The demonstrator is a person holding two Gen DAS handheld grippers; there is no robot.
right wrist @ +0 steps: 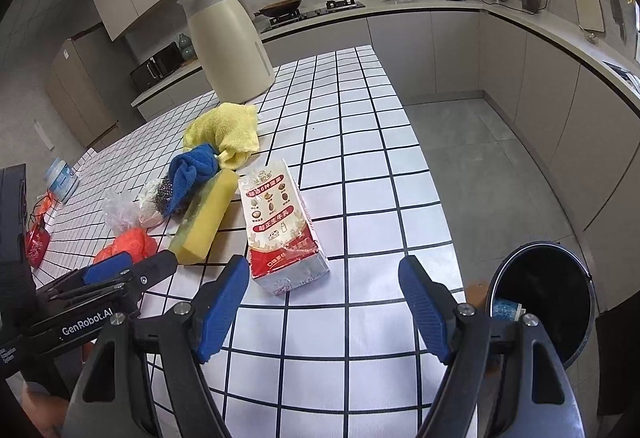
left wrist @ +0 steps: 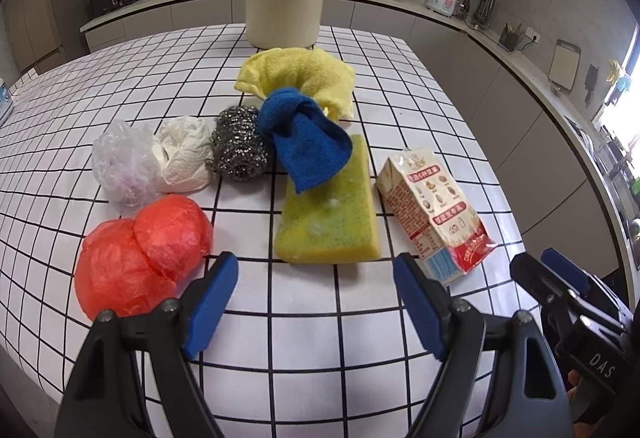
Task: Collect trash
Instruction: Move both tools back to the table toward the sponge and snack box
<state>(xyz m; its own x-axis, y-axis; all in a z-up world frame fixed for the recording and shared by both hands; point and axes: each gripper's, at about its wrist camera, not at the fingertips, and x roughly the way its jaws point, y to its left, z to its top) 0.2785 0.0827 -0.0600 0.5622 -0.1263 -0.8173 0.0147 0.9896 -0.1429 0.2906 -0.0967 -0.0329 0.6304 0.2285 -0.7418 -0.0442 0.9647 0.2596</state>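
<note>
Both claws are wide open and hold nothing. The left claw (left wrist: 316, 302) hangs over the desk (left wrist: 304, 358), near the red bag (left wrist: 140, 254). The right claw (right wrist: 324, 302) is by the milk carton (right wrist: 280, 234). Squeeze the carton's sides, then drop it in the bin (right wrist: 540, 302), which maybe holds something already. One sponge (left wrist: 332, 214), one scrubber (left wrist: 238, 146), two cloths, two bags, one paper ball.

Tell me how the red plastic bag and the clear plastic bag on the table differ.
The red plastic bag is bigger and lies nearest the left gripper; the clear plastic bag is smaller and sits behind it, against a white paper wad. Red hides the grid beneath; clear is see-through. Both are crumpled into balls.
</note>
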